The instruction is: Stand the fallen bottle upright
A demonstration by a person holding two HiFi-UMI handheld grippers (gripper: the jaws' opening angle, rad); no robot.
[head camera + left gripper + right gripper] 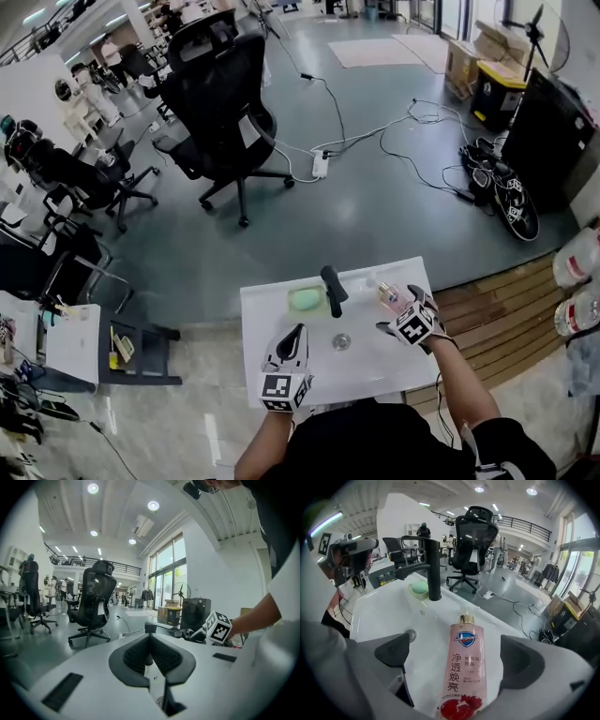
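A pink soap bottle (pixel 466 667) with a gold cap lies on its side on the white sink (pixel 379 611), cap pointing away. My right gripper (pixel 457 656) is open; its jaws stand on either side of the bottle with a gap each side. In the head view the bottle (pixel 387 295) lies at the sink's right rear, right at my right gripper (pixel 389 314). My left gripper (pixel 295 336) hovers over the sink's (pixel 375 366) front left, jaws pressed together and holding nothing. The left gripper (pixel 151 641) points toward the faucet.
A black faucet (pixel 332 289) stands at the sink's back middle, with a green soap bar (pixel 307 299) to its left and the drain (pixel 341 341) in front of it. A black office chair (pixel 225 103) and floor cables (pixel 375 131) lie beyond. Wooden boards (pixel 506 309) flank the right.
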